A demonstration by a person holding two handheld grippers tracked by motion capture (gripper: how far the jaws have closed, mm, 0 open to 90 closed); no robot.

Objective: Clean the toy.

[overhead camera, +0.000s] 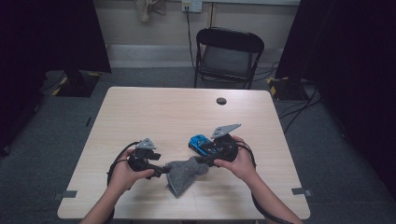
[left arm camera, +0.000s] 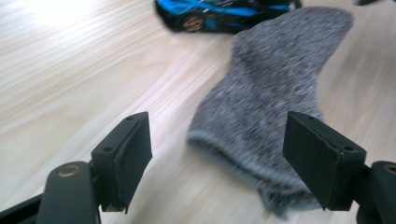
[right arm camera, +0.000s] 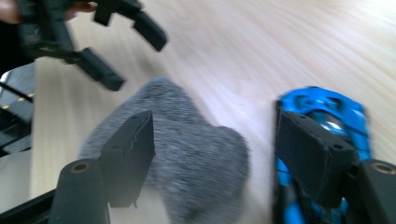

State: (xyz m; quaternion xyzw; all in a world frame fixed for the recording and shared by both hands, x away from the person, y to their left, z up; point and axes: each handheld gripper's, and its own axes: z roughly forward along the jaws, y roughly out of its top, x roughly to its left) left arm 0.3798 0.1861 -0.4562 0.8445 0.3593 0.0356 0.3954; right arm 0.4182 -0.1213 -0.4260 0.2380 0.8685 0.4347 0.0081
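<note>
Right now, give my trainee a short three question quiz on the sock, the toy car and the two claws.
1. True or false: the left claw is clamped on the grey sock.
2. Which thing lies nearer the right claw? A: the blue toy car. B: the folding chair.
3. Fill in: the sock lies on the wooden ____.

Key
1. False. Its jaws stand open, with the sock's cuff edge ahead between them and no pad pressing on it.
2. A. The car lies right by that claw's jaw; the chair stands beyond the table.
3. table
</note>
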